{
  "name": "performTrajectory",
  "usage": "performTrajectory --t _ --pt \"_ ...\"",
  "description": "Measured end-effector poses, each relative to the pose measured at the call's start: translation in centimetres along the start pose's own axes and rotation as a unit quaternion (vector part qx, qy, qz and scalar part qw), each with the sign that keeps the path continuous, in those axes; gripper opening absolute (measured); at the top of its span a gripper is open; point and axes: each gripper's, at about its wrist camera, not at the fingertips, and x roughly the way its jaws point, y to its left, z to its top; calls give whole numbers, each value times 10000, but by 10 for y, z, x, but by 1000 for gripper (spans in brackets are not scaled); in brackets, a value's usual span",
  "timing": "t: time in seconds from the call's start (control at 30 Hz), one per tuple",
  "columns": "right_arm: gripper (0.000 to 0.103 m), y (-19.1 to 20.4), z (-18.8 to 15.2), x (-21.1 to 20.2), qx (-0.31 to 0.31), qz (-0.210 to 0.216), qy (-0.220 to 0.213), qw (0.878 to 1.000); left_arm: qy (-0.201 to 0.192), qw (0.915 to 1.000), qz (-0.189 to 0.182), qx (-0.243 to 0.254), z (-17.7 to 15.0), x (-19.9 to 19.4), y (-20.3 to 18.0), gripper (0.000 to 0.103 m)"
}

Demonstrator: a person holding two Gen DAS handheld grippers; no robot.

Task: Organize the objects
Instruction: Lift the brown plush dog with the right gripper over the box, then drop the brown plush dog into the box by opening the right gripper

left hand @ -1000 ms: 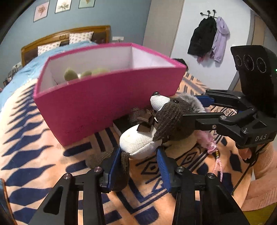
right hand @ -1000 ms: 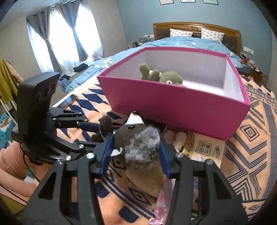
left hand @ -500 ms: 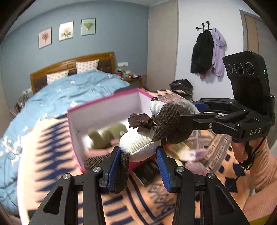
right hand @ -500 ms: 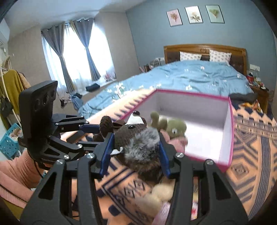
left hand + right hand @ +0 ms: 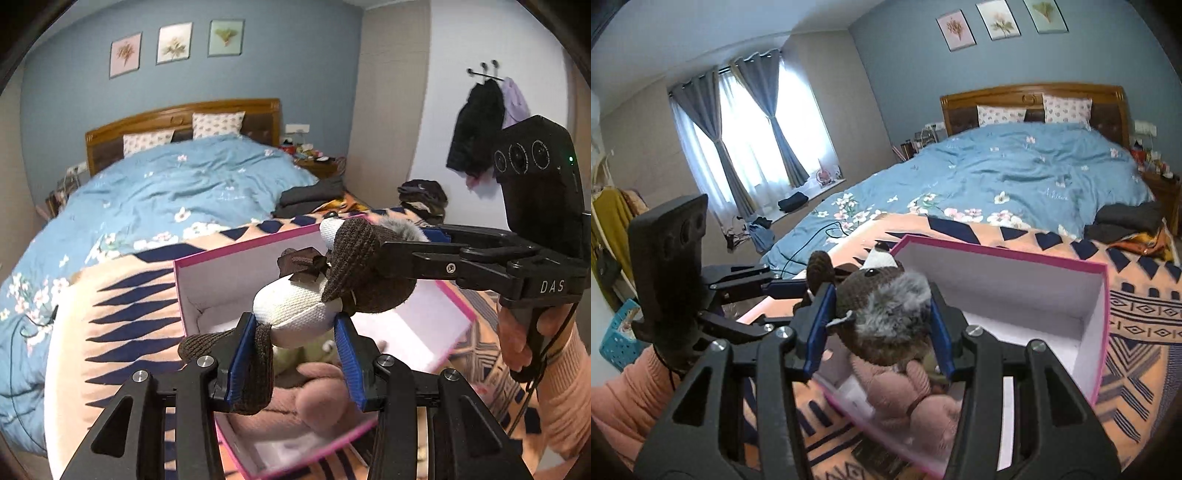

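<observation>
Now that it has been lifted off the blanket, the stuffed toy (image 5: 295, 314) is held over the pink box (image 5: 236, 266), pinched in the jaws of the left gripper (image 5: 293, 363) and right gripper (image 5: 879, 332), ready for lowering inside.

**Soft daylight, fisheye bend, blur low in both views**

Daylight pours through the window (image 5: 753, 147), which is blown out to white between the curtains (image 5: 783, 122). The room is evenly lit, with soft, weak shadows. Both views bend strongly toward the edges and end in a dark round vignette at the corners. The pink box (image 5: 207, 291) shows smeared motion blur along its near rim, and the patterned blanket (image 5: 1145, 332) blurs at the lower edges. The bed (image 5: 177, 192) and wall pictures (image 5: 997, 22) look moderately sharp.
</observation>
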Motion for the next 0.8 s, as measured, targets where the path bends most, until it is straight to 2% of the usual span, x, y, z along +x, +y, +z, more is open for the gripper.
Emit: performTrajectory --t 0.1,0.33,0.6,0.67,0.73,0.8 --pt "51 -19 7 22 241 22 177 9995 195 9995 10 -232 8 25 15 43" --pt "51 -41 16 60 322 -189 494 9981 504 9975 122 -473 13 61 33 44" --pt "55 -66 20 94 603 -486 931 9926 821 9936 571 -524 13 91 38 44" --pt "56 -72 19 103 748 -682 1183 9878 783 9933 624 -569 13 88 39 48" --pt "56 -76 16 104 850 -675 1249 9862 716 9929 782 -539 12 84 39 54" --pt "56 -78 15 101 888 -632 1231 9864 662 9929 829 -541 11 80 39 56"
